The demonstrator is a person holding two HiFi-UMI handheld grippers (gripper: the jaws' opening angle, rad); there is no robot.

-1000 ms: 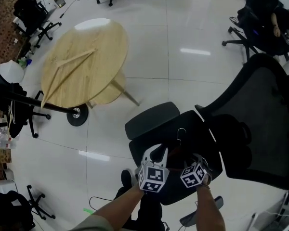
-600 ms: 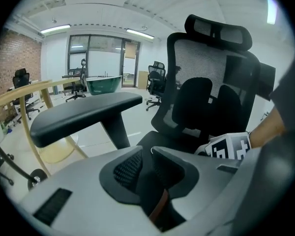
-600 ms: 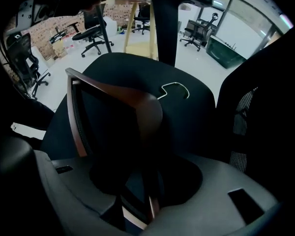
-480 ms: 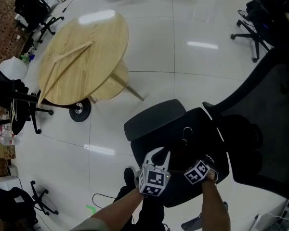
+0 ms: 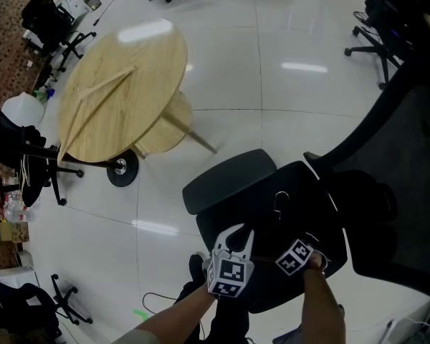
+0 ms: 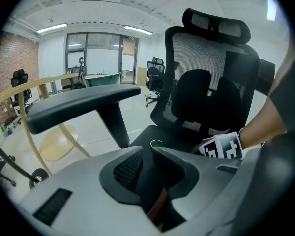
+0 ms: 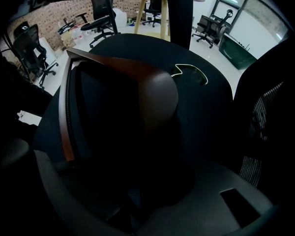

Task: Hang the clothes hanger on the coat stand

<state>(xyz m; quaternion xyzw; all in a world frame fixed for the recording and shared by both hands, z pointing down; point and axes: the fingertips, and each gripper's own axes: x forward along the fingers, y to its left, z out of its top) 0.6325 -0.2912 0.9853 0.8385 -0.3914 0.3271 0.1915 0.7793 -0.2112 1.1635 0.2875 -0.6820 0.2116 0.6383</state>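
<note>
One curved brown wooden hanger (image 7: 157,95), right gripper (image 7: 152,156) fingers just closing, seemingly onto it, left gripper (image 6: 146,149) fingers apart, empty.

A brown wooden clothes hanger (image 7: 155,90) is seen lying on the black office chair seat (image 5: 301,181), the chair being stood on glossy white floor (image 5: 272,120) near a round wooden table (image 5: 122,92).

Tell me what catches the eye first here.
A big black chair fills the lower right of the head view, a wooden hanger lying on its seat. The right gripper has just been closing its jaws with the hanger between them. A round wooden table stands upper left.
</note>
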